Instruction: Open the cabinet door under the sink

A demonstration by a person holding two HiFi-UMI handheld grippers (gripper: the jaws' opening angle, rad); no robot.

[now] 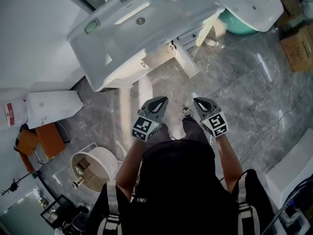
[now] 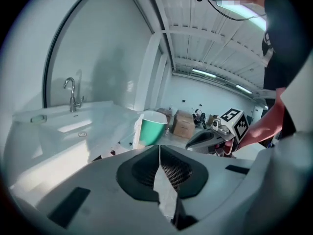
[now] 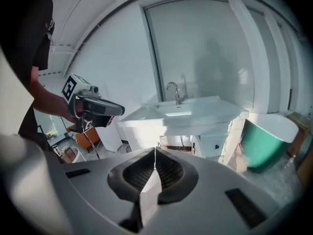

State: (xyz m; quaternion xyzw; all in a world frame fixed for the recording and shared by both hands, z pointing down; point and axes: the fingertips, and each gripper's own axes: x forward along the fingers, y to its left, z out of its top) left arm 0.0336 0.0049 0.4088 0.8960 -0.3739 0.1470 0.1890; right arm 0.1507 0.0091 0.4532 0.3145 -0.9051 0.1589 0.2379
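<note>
- L gripper (image 1: 157, 101), R gripper (image 1: 201, 102): I see both jaw pairs closed, nothing betw.
- Cabinet door (image 1: 186, 59) under sink (image 1: 113, 35) ajar, well ahead of both, untouched.

Teal-sided white tub (image 1: 247, 6) top right, cardboard boxes (image 1: 297, 48) just beside it. Grey marble floor (image 1: 239, 97). White round bin (image 1: 105, 155) lower left, stuff inside unclear. Orange chair (image 1: 44, 140) near it, white boxy unit (image 1: 53, 107) above the chair.
</note>
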